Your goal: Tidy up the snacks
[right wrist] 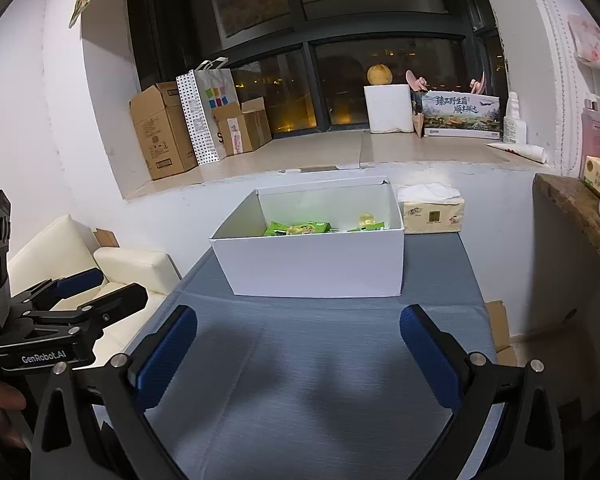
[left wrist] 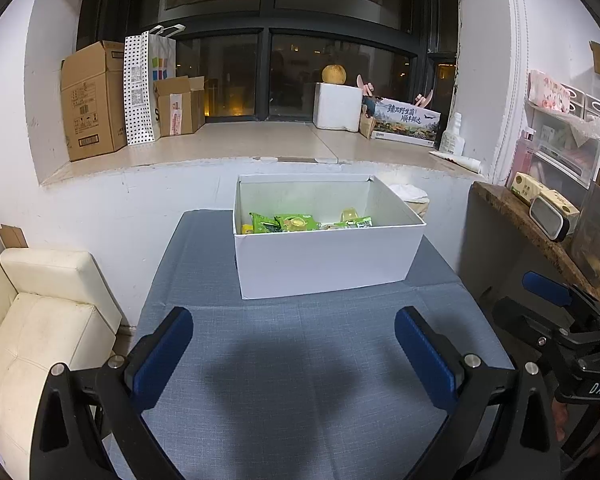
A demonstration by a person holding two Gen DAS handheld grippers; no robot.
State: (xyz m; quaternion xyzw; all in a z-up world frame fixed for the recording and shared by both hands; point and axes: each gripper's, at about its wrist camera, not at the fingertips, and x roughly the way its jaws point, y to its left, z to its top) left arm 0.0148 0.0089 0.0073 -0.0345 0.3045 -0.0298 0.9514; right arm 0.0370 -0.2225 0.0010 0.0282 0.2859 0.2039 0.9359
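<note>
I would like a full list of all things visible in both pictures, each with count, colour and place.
white box: 1, white, open, on the table's far half
snack packets: several, green and yellow, inside the white box
table: 1, grey-blue cloth, bare in front of the box
tissue pack: 1, beige, on the table right of the box
cardboard boxes: 2, brown, left on the window ledge
paper bag: 1, white with dots, between those boxes
round fruit: 1, yellow, on a white block on the ledge
printed carton: 1, right on the ledge
sofa: 1, cream, left of the table
left tongs: open, above the table
right tongs: open, above the table
</note>
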